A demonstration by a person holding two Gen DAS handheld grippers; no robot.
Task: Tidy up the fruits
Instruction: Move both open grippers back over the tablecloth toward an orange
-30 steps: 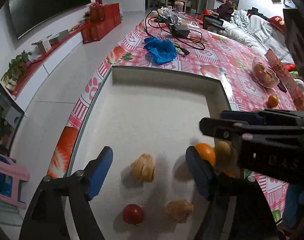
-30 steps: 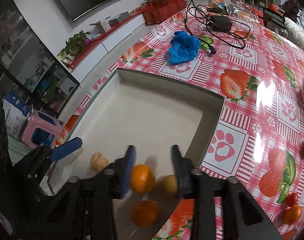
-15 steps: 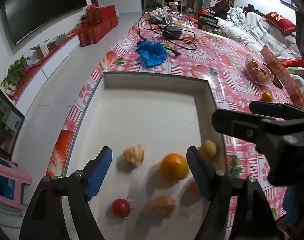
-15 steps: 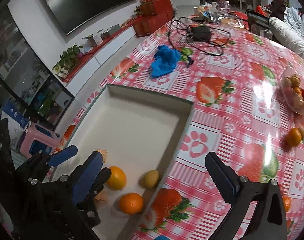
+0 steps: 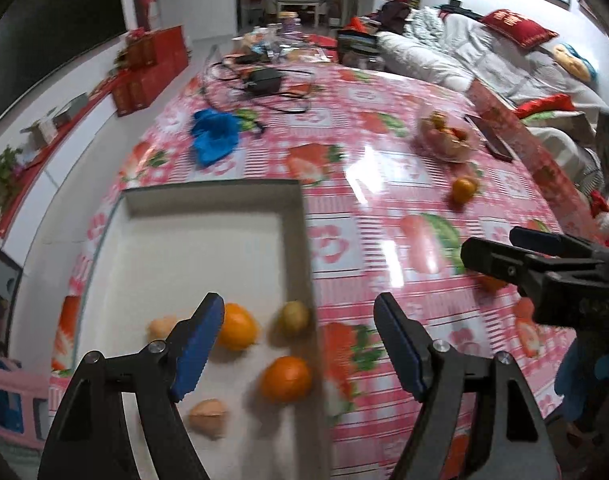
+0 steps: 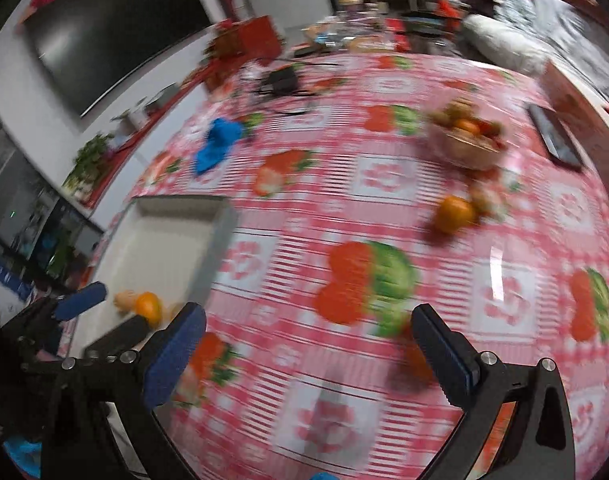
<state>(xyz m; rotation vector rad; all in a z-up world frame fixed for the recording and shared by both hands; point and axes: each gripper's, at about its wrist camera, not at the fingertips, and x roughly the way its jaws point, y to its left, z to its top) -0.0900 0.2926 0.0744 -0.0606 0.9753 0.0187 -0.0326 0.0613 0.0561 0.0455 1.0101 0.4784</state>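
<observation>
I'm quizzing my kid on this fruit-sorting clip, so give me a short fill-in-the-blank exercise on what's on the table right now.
1. The white tray holds ____ oranges.
2. The crumpled cloth beyond the tray is ____ in colour.
3. Nothing sits between the fingers of the right gripper; its jaws stand ____.
4. The loose orange outside the tray lies on the tablecloth near the glass ____ of fruit.

Missing words: two; blue; open; bowl
</observation>
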